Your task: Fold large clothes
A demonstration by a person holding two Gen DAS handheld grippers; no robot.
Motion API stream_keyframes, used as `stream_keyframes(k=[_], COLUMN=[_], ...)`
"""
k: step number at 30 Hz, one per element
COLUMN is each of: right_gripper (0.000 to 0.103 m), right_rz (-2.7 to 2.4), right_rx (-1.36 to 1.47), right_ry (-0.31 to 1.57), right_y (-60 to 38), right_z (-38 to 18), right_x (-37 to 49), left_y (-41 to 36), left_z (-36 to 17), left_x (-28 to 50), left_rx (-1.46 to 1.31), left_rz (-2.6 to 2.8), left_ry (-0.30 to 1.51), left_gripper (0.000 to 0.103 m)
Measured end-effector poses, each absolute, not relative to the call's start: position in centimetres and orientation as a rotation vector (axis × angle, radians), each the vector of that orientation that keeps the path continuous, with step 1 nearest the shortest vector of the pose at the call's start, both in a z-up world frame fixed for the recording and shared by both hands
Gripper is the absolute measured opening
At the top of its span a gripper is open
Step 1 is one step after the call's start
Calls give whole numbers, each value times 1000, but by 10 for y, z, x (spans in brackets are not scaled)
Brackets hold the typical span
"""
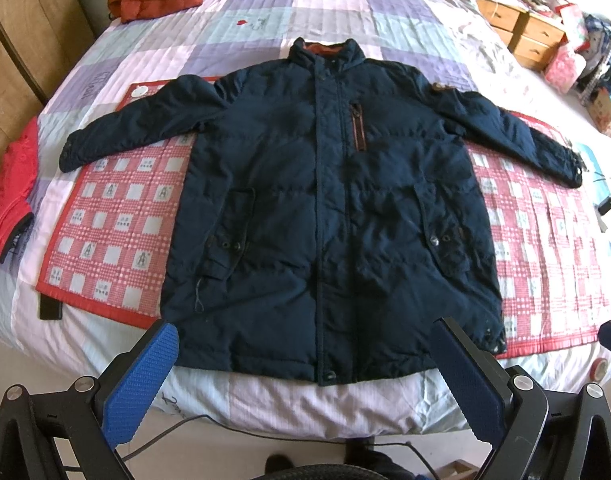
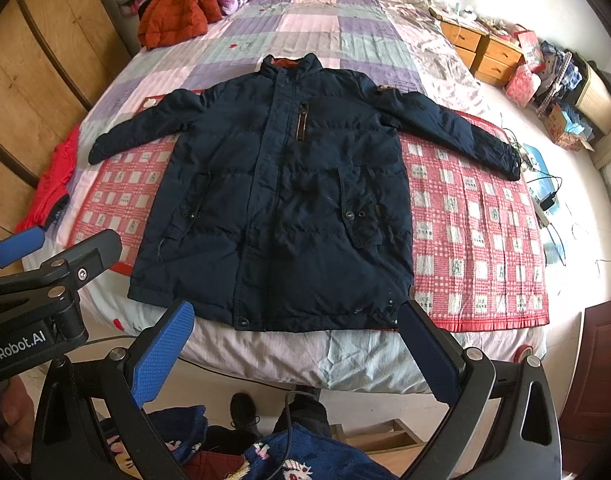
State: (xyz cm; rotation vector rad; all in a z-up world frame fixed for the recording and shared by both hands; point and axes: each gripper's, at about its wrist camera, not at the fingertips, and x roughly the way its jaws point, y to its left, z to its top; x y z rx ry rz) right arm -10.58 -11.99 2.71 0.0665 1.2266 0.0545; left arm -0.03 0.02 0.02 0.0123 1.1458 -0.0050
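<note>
Both the left gripper (image 1: 305, 380) and the right gripper (image 2: 297, 352) hang spread and empty just short of the jacket (image 1: 325, 208) hem; folding looks unstarted, likely a sleeve goes first; the navy padded jacket lies flat, zipped, sleeves splayed, on the red checked mat (image 1: 117, 216).

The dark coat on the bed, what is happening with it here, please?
A person holds one tool in each hand and is about to fold the navy coat. It lies flat on the bed, front up, closed, both sleeves spread out over a red checked mat. The left tool and the right tool are both open, near the bed's edge by the coat's hem, holding nothing. No fold is made yet. An orange jacket lies at the far end.
</note>
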Motion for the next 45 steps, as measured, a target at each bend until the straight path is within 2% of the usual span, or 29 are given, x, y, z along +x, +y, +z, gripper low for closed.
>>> stream_keyframes(k=[45], right_gripper=[103], right_rz=[57], right_rx=[68], right_ry=[1230], right_y=[-124], right_z=[21], right_x=[-93], left_y=[0], left_z=[0], left_x=[0], left_rx=[14], left_rz=[-1], left_ry=[1148], left_gripper=[103])
